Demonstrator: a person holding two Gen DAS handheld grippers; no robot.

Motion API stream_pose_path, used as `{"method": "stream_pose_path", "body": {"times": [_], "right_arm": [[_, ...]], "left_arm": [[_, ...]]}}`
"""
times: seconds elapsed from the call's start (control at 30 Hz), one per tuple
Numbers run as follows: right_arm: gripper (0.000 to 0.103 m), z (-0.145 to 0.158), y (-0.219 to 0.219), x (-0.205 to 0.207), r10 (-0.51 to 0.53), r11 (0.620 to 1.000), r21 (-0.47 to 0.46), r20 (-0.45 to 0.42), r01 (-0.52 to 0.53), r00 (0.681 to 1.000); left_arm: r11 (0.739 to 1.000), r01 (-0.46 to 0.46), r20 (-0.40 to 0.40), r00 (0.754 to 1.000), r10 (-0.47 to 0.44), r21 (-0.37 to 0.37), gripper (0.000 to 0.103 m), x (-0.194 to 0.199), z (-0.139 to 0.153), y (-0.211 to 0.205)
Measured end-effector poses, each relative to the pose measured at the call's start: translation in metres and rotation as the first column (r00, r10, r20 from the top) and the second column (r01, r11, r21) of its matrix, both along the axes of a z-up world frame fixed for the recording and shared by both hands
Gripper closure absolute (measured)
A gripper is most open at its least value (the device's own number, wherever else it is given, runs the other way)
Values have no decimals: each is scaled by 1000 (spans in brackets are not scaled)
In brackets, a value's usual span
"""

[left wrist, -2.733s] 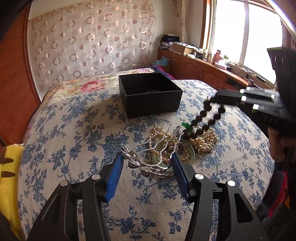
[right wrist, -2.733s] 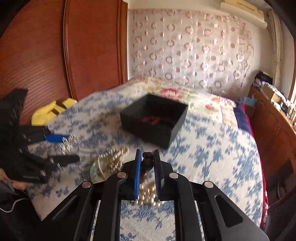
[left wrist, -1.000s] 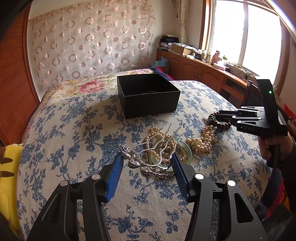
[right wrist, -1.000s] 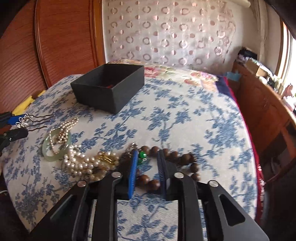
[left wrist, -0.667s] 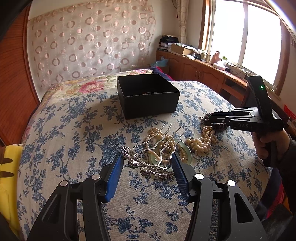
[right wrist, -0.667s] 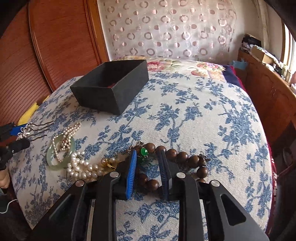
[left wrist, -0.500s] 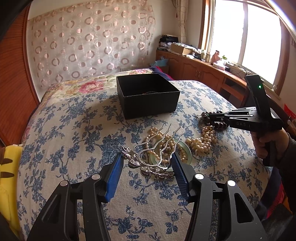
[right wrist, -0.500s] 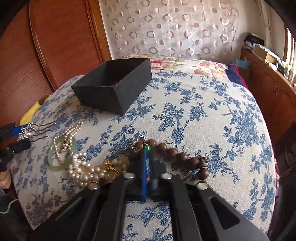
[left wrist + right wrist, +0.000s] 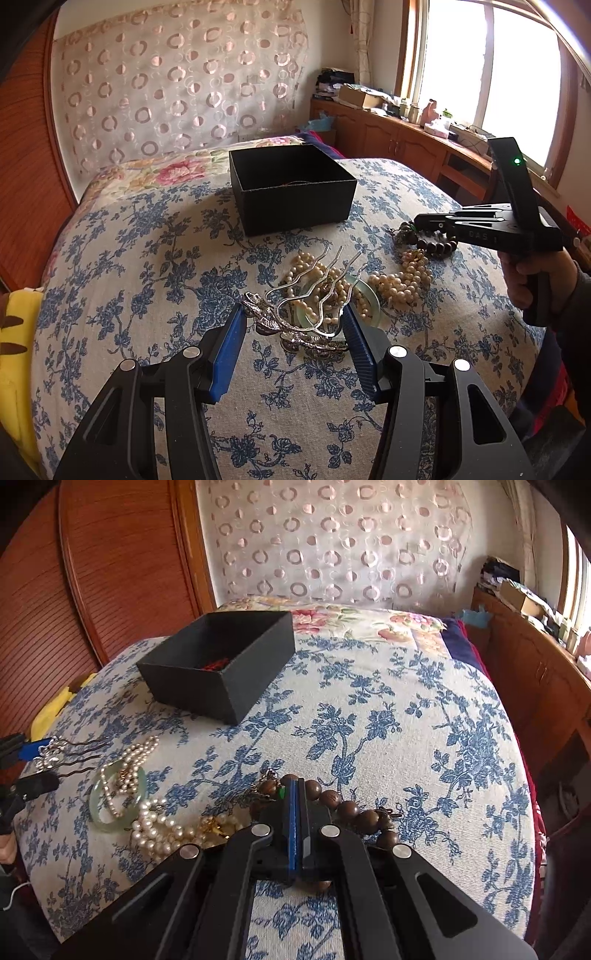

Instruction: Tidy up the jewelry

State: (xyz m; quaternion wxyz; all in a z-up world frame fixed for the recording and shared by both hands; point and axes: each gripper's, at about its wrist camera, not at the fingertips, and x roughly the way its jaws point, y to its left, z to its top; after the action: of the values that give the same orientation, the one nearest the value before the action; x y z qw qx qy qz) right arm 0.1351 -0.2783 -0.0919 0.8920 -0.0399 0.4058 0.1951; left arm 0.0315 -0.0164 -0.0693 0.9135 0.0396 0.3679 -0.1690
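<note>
A silver hair comb (image 9: 295, 317) sits between the blue pads of my left gripper (image 9: 295, 332), which is shut on it just above the bed. A pale green bangle (image 9: 364, 301) and pearl strands (image 9: 402, 277) lie beyond it. My right gripper (image 9: 296, 794) has its jaws closed together over a brown wooden bead bracelet (image 9: 347, 808) lying on the bed; it also shows in the left wrist view (image 9: 421, 223). An open black box (image 9: 291, 184) stands further back, with something red inside (image 9: 214, 663).
The bed has a blue floral cover (image 9: 388, 720). A wooden headboard (image 9: 122, 565) and a yellow cushion (image 9: 16, 332) lie to one side. Wooden cabinets (image 9: 388, 136) run under the window. The bed edge drops off at the right (image 9: 532, 812).
My right gripper lowered the wooden bead bracelet onto the bed, opened, then closed its jaws over it. My left gripper stayed still with the hair comb.
</note>
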Motion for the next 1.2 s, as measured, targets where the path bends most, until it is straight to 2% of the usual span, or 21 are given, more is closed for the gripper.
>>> {"method": "stream_pose_path", "body": {"times": [0.17,0.23,0.3,0.37,0.5,0.63,0.7,0.73,0.77,1.03,1.2], "right_arm": [[100,-2,1,3,3,1000,19,-17,-3,1000],[94,1,1,2,5,1000,30,-10,-5,1000],[83,3,0,1,9,999,41,-10,-8,1000],[81,4,1,-1,20,999,41,-10,-19,1000],[81,-3,3,-2,18,1000,22,-31,-18,999],[81,-9,-3,5,-6,994,111,-83,15,997],[82,-10,-1,7,-15,993,117,-85,25,996],[85,-10,0,7,-12,993,118,-86,23,996],[93,-11,1,8,-4,992,127,-88,15,996],[96,-8,6,8,-34,999,39,-43,35,998],[96,5,-2,5,-43,999,23,1,43,999]], "left_arm": [[1000,-5,3,1000,5,-2,52,-1,0,2],[1000,-6,2,1000,6,-5,52,-2,1,3],[1000,-5,2,1000,5,-4,52,-2,1,3],[1000,-4,3,1000,4,-5,52,-2,1,3],[1000,-5,3,1000,5,-5,52,-2,1,3],[1000,-4,3,1000,4,-5,52,-3,1,2],[1000,-3,4,1000,3,-5,52,-3,1,3],[1000,-2,4,1000,2,-5,52,-3,1,3],[1000,-2,4,1000,2,-5,52,-3,1,2],[1000,-8,4,1000,8,-8,52,-3,1,3],[1000,-8,3,1000,8,-8,52,-3,1,3]]}}
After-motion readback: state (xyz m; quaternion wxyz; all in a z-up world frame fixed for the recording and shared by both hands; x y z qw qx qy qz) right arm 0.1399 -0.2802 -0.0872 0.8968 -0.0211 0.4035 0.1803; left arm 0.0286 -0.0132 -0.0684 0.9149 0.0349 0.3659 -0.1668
